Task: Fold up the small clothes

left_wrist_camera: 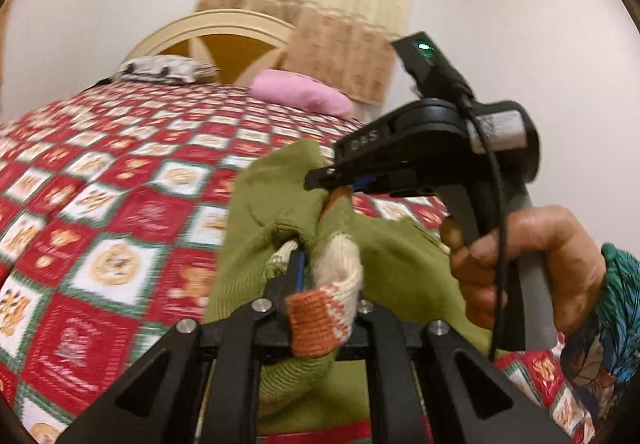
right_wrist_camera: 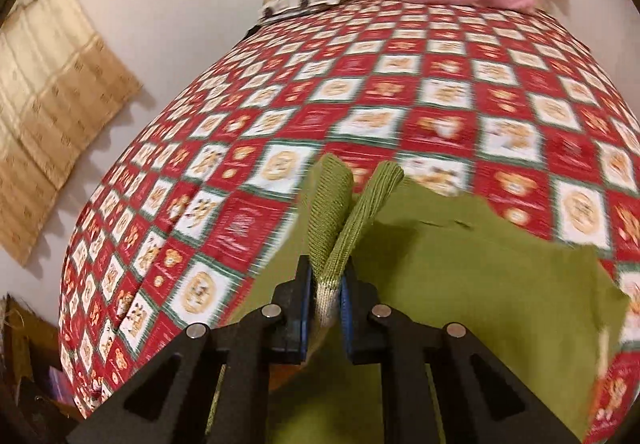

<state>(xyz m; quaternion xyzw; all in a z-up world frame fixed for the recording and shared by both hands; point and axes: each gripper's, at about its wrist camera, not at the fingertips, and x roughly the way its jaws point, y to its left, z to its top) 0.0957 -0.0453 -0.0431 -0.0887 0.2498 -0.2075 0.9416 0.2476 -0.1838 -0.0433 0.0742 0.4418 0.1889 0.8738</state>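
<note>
A small green knit sweater (left_wrist_camera: 276,200) with a cream and orange cuff (left_wrist_camera: 320,316) hangs in the air above the bed. My left gripper (left_wrist_camera: 310,272) is shut on its cuffed edge, low in the left wrist view. My right gripper (left_wrist_camera: 324,180) shows in the same view at centre right, shut on the sweater's upper edge, with the person's hand (left_wrist_camera: 524,260) on its handle. In the right wrist view the right gripper (right_wrist_camera: 326,296) pinches a ribbed green fold (right_wrist_camera: 340,212), and the rest of the sweater (right_wrist_camera: 480,264) spreads to the right.
The bed (left_wrist_camera: 100,204) has a red, white and green checked cover (right_wrist_camera: 400,84). A pink pillow (left_wrist_camera: 300,92) and a patterned pillow (left_wrist_camera: 164,68) lie by the cream headboard (left_wrist_camera: 224,24). Beige curtains (left_wrist_camera: 340,4) hang behind. White walls surround the bed.
</note>
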